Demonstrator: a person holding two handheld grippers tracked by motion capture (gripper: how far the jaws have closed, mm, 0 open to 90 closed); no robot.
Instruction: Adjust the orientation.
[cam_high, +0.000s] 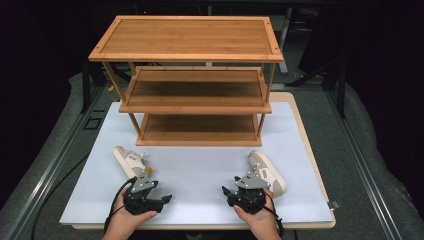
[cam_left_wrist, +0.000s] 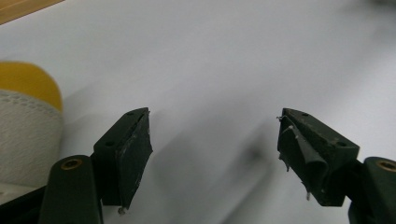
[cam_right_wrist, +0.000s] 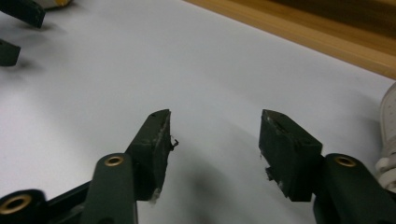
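Note:
Two white sneakers lie on the white mat (cam_high: 200, 175) in front of a three-tier wooden shelf (cam_high: 195, 75). The left sneaker (cam_high: 129, 159) lies just beyond my left gripper (cam_high: 164, 199). In the left gripper view that gripper (cam_left_wrist: 215, 140) stands open over bare mat, with the sneaker's white side and yellow sole (cam_left_wrist: 28, 126) at its left. The right sneaker (cam_high: 268, 171) lies close beside my right gripper (cam_high: 228, 192). In the right gripper view this gripper (cam_right_wrist: 215, 135) is open too, with nothing between its jaws and the sneaker (cam_right_wrist: 388, 126) at the right edge.
The shelf's bottom board (cam_right_wrist: 327, 32) crosses the top right of the right gripper view. The mat covers a wooden tabletop (cam_high: 300, 120), with dark floor and metal rails around it. A wide stretch of bare mat lies between the two grippers.

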